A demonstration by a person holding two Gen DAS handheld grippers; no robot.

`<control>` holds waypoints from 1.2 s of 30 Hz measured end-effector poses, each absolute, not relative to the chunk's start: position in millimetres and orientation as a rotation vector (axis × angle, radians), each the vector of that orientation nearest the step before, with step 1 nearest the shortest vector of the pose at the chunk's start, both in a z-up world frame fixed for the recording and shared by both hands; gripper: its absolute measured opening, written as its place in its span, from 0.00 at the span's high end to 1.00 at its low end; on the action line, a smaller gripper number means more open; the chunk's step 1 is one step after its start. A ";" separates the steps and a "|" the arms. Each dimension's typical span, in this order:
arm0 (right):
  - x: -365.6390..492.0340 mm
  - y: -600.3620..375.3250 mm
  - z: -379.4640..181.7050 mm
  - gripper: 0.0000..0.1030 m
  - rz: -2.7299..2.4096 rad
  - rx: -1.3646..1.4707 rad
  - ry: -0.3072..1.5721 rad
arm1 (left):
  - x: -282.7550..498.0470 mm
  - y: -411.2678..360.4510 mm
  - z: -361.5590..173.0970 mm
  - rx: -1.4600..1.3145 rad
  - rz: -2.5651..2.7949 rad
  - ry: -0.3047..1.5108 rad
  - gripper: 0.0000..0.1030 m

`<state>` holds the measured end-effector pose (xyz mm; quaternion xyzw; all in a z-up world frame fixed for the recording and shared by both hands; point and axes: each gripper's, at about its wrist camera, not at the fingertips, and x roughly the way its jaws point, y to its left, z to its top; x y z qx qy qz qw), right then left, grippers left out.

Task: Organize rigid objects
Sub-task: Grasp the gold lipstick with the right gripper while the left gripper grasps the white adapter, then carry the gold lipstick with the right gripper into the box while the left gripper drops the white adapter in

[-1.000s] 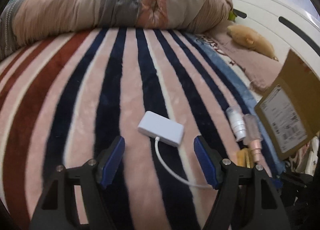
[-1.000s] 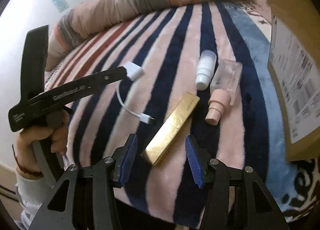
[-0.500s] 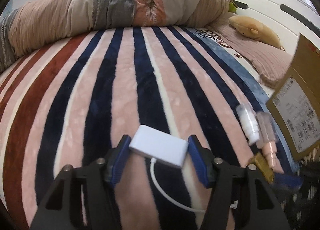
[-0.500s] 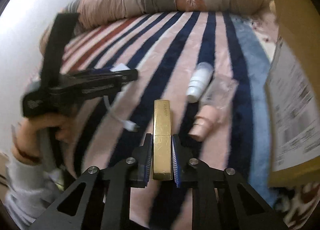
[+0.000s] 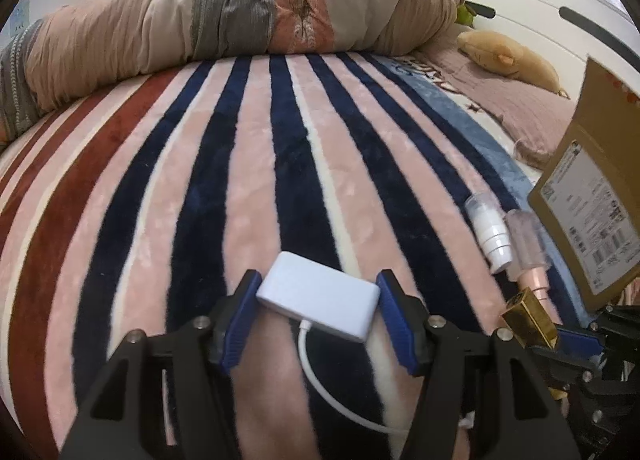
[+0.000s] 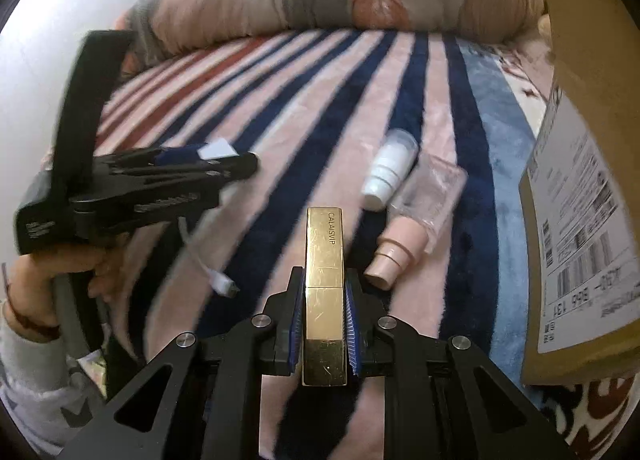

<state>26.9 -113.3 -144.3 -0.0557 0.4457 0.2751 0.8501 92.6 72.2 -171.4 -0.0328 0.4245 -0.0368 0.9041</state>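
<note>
The gold case (image 6: pixel 324 292) is now clamped between the blue pads of the right gripper (image 6: pixel 324 334), its long body sticking straight out ahead of the fingers and apparently raised a little off the striped blanket (image 5: pixel 248 179); a second ago it lay slantwise on the blanket with those fingers spread either side of it, so they have shut on it and the case has swung into line with them. Just beside the case, toward the cardboard box (image 6: pixel 580 219), the pink-capped clear bottle (image 6: pixel 420 219) and the white bottle (image 6: pixel 390 171) lie on their sides, touching each other and unmoved. On the other side of the case, the white adapter (image 5: pixel 320 302) sits between the pads of the left gripper (image 5: pixel 318 314): these fingers were wide and short of it a second ago, and have since come forward and narrowed onto its two short ends, its cable (image 5: pixel 336 392) trailing back under the tool. The pads look pressed against it, though it appears still to rest on the blanket. Judged from this, both pickups are made at once; what is left is to lift and carry each piece, probably to the box, with the dangling cable plug (image 6: pixel 224 284) the likeliest thing to snag.
</note>
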 end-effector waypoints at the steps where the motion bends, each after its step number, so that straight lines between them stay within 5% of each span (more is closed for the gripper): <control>1: 23.1 -113.0 -136.9 0.87 0.593 -0.121 0.920 | 88.1 73.3 -163.7 -0.072 -0.076 0.860 0.46; 17: 2.4 -218.6 15.0 0.87 0.525 0.014 0.525 | 37.7 22.0 5.8 -0.042 -0.263 0.534 0.46; 26: 58.3 -297.1 -26.1 0.87 0.292 0.031 0.667 | 69.3 -97.2 48.4 0.097 -0.453 0.497 0.46; 36: 58.4 -317.9 -49.8 0.87 0.267 0.024 0.713 | 115.0 -182.9 16.1 0.241 -0.514 0.654 0.46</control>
